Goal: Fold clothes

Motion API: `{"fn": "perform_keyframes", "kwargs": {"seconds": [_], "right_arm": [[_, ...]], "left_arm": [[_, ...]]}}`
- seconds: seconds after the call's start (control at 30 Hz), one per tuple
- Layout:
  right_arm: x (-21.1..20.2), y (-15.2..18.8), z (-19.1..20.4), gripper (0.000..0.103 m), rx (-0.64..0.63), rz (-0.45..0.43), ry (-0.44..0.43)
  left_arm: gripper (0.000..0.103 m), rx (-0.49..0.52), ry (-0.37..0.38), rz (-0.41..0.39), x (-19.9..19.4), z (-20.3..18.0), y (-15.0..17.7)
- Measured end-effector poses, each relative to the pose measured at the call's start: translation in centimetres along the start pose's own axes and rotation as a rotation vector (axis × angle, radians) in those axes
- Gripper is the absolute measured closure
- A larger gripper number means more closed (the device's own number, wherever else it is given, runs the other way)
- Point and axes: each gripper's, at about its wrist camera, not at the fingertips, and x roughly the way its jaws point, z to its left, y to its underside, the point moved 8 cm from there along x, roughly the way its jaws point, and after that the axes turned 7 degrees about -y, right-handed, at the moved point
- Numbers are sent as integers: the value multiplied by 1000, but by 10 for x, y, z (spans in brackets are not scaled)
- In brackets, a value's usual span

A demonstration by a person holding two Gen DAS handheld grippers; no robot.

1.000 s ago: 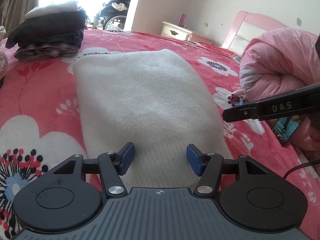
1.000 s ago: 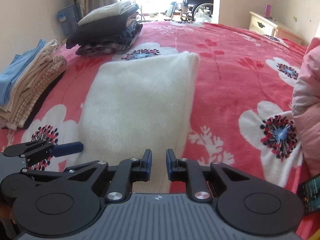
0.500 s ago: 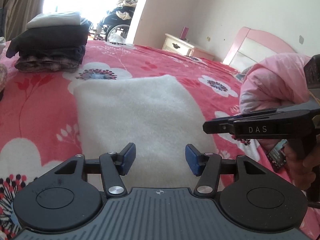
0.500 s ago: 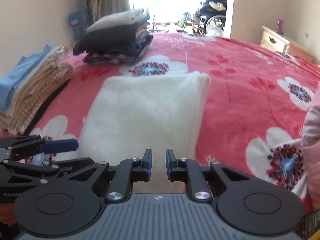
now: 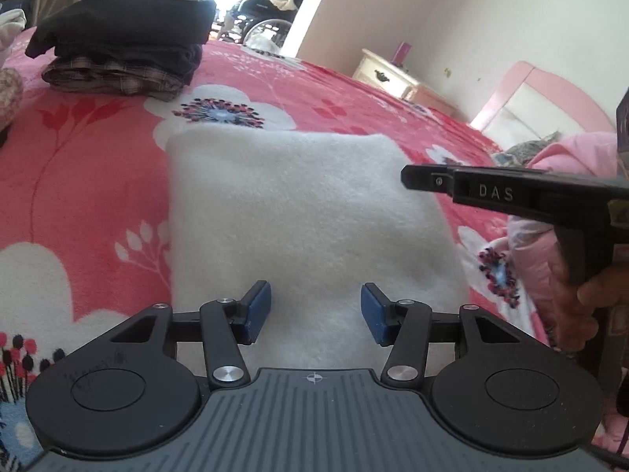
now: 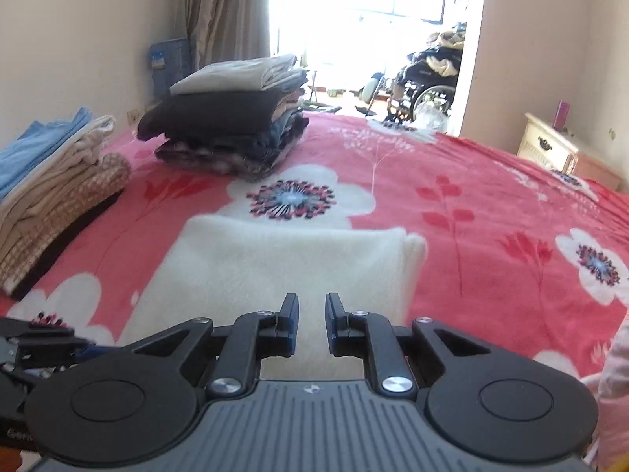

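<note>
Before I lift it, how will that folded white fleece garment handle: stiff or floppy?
Probably floppy: the white fleece garment lies soft and thick on the bed, with rounded folded edges. It looks light for its bulk, so it should lift easily. Held at one edge, its layers would likely sag and unfold.

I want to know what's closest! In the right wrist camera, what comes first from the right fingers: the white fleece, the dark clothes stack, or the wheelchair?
1. White fleece garment, just ahead of the right gripper.
2. Dark clothes stack, farther back, left.
3. Wheelchair, beyond the bed, by the window.
</note>
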Motion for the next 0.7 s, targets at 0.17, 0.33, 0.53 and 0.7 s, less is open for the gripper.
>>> {"fn": "perform_keyframes", "kwargs": {"seconds": [0.17, 0.33, 0.53, 0.7], "right_arm": [[49, 25, -24, 88, 6, 103, 44], [31, -25, -24, 88, -5, 7, 46], [104, -7, -61, 89, 71, 149, 60], [78, -41, -44, 86, 58, 131, 17]], "left_arm": [[51, 36, -15, -4, 9, 2, 7], [49, -40, -32, 14, 12, 5, 4], [49, -58, -53, 46, 13, 2, 1], [48, -112, -85, 103, 16, 2, -4]]}}
